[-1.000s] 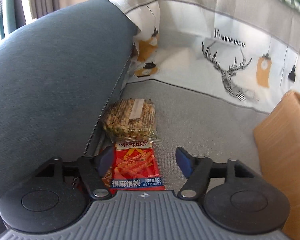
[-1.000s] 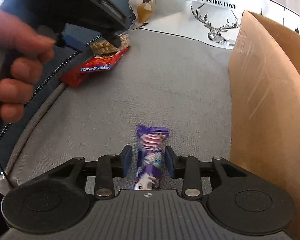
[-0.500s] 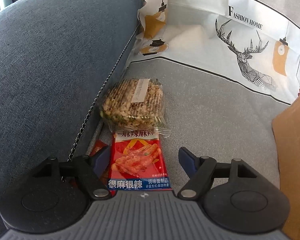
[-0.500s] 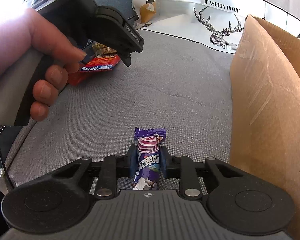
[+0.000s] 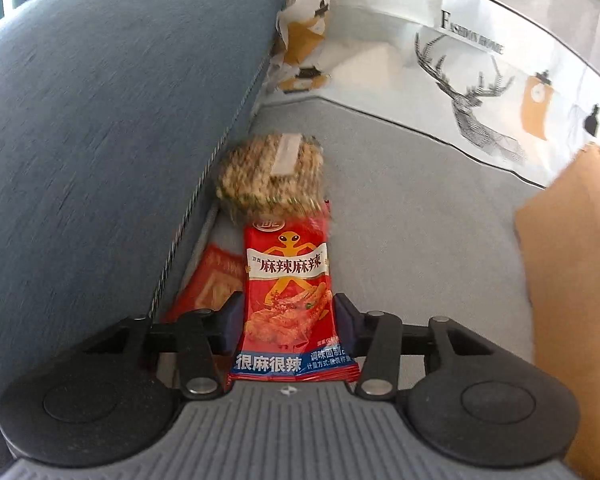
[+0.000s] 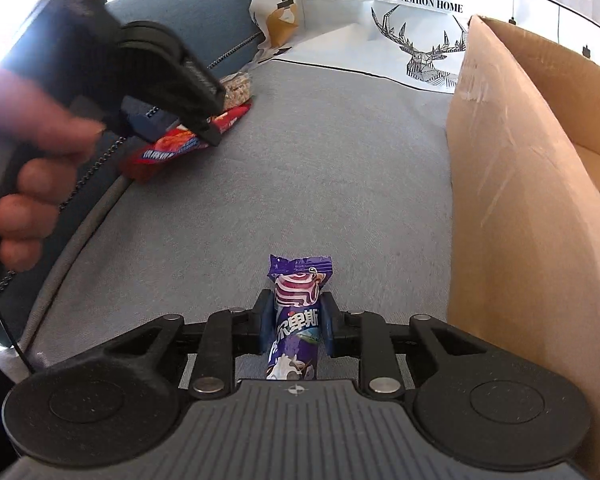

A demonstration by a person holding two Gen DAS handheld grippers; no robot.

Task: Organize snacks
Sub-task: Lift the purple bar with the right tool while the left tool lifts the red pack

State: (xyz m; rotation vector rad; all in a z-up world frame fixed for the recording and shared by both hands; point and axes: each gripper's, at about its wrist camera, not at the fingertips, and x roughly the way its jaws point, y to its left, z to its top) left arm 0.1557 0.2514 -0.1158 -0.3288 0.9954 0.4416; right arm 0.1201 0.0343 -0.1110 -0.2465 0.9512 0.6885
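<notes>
Two glossy foil packets: left tool (image 5: pixel 286 322), jaws just closing, pinches the flat red pouch (image 5: pixel 290 304); right tool (image 6: pixel 296 326) clamps the slim purple wrapper (image 6: pixel 296 320).

Grey sofa seat (image 6: pixel 340 152) w/ a blue cushion (image 5: pixel 100 120) along the left side. White cover (image 6: pixel 420 12) at the back, deer print + "FASHION HOME" on it, little orange lamp pics too.
</notes>
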